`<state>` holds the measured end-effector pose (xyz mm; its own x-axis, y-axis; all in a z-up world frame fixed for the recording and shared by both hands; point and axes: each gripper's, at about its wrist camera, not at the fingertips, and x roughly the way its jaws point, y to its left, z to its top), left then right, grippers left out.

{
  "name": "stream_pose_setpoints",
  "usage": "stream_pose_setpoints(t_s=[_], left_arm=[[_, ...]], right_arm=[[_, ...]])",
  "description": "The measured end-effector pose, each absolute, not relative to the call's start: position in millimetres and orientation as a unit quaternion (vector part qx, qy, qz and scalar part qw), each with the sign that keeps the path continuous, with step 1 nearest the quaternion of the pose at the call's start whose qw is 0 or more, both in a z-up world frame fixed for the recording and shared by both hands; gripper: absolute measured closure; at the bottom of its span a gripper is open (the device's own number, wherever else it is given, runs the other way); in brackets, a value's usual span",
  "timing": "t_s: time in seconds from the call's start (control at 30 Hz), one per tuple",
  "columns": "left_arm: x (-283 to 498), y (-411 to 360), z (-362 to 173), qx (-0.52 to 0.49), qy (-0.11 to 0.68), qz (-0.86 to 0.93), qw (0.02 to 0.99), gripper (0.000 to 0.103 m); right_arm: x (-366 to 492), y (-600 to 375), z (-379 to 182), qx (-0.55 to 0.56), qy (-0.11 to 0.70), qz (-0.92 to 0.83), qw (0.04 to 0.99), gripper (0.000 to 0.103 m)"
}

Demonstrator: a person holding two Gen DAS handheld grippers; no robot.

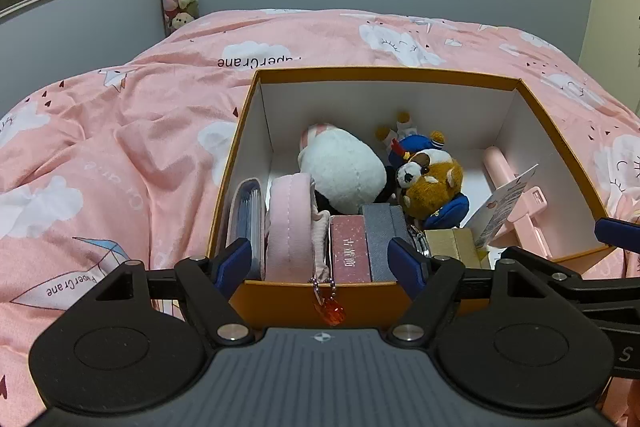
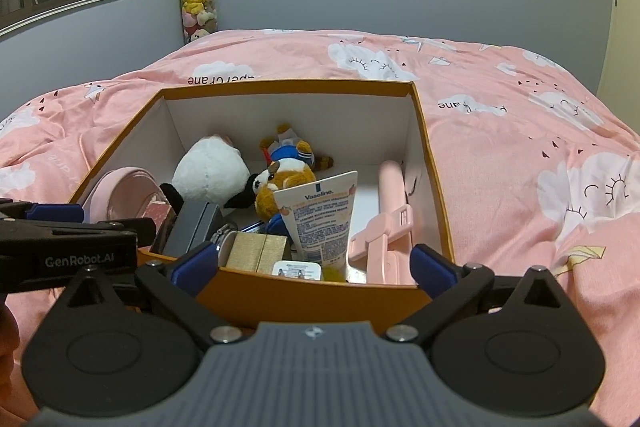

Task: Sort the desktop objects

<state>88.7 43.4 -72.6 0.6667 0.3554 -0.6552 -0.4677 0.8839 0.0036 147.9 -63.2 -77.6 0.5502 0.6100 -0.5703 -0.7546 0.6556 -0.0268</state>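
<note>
Pink cloud-print bedding (image 2: 500,147) carries your orange cardboard box (image 2: 312,297). Your right gripper (image 2: 314,269) gapes empty at its near wall, the upright white Vaseline tube (image 2: 320,215) just beyond it. Your left gripper (image 1: 320,261), also open and empty, faces the upright boxes farther left; the right one is nearer the tube.

Orange box (image 2: 434,187) packed near front w/ Vaseline tube (image 2: 320,223), plush toys (image 2: 288,183); back half open; bedspread (image 2: 520,131) free all round.
</note>
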Motion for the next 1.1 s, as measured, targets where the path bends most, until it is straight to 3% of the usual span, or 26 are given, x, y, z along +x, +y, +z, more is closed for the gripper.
stream_pose_setpoints(t_s=[1.1], left_arm=[[89.3, 44.1, -72.3, -0.085, 0.345, 0.226, 0.907, 0.013]], right_arm=[[147.5, -63.6, -78.3, -0.135, 0.267, 0.391, 0.87, 0.001]])
